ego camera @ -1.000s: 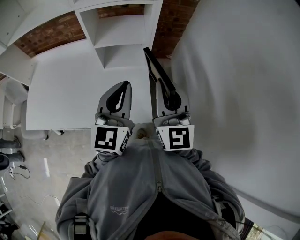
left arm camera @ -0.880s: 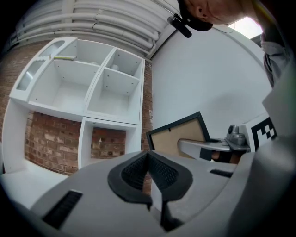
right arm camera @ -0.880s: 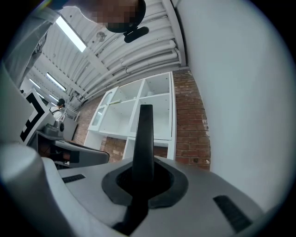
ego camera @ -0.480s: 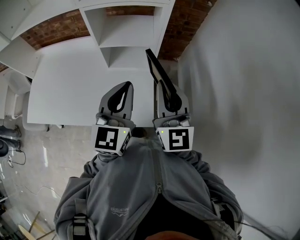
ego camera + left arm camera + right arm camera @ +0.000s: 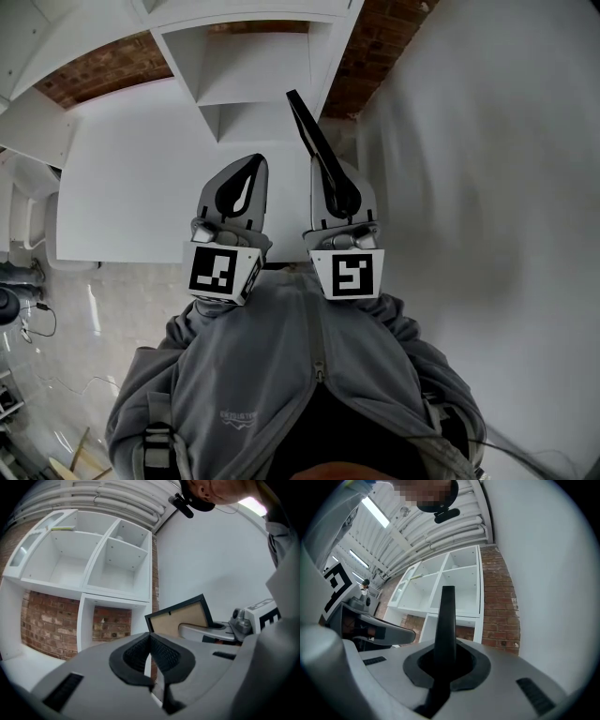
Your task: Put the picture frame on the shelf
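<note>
A black picture frame (image 5: pixel 309 131) stands edge-on out of my right gripper (image 5: pixel 339 192), which is shut on its lower edge. In the right gripper view the picture frame (image 5: pixel 446 620) rises as a thin dark bar between the jaws. The left gripper view shows the picture frame's (image 5: pixel 183 620) brown backing off to the right. My left gripper (image 5: pixel 242 187) is shut with nothing in it and hovers just left of the right one. The white shelf (image 5: pixel 253 75) with open cubbies stands ahead, past the table; the shelf (image 5: pixel 454 585) also fills the background of the right gripper view.
A white table (image 5: pixel 141 187) lies below both grippers, with the shelf unit at its far edge. A plain white wall (image 5: pixel 487 187) runs along the right. Red brick (image 5: pixel 103 66) shows behind the shelf. Cables lie on the floor (image 5: pixel 56 347) at the left.
Both grippers have shifted slightly forward toward the shelf, the frame's top edge now nearer the lower cubby. The grip on the frame is unchanged.
</note>
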